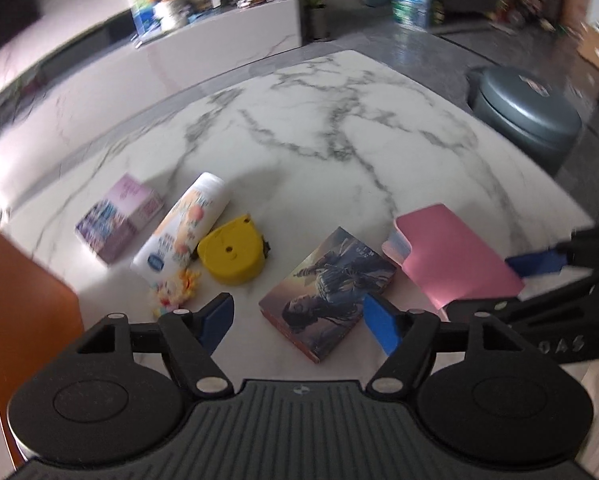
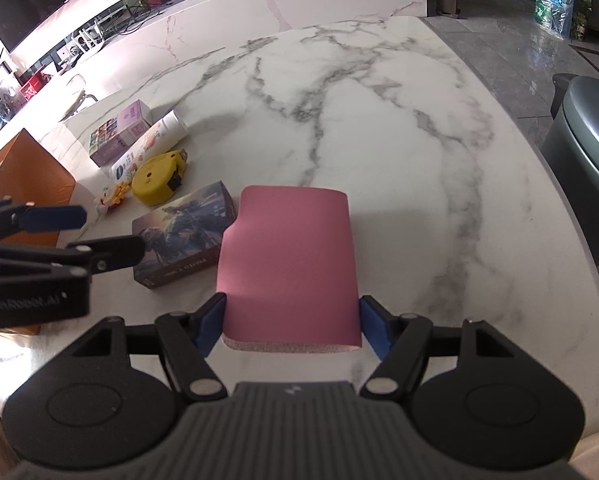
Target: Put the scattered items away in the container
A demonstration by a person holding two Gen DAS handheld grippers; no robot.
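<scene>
The marble desk (image 2: 379,128) carries everything toward its near left corner. The pink notebook (image 2: 289,264) sits between the right gripper (image 2: 291,326) fingers, pinched at its near end (both blue pads touch its sides). Just left lies the illustrated box (image 1: 327,292), under the left gripper (image 1: 299,316), whose jaws stand spread with nothing pinched. Further left lie the white bottle (image 1: 183,228), purple box (image 1: 117,216) and yellow tape measure (image 1: 235,256).
</scene>
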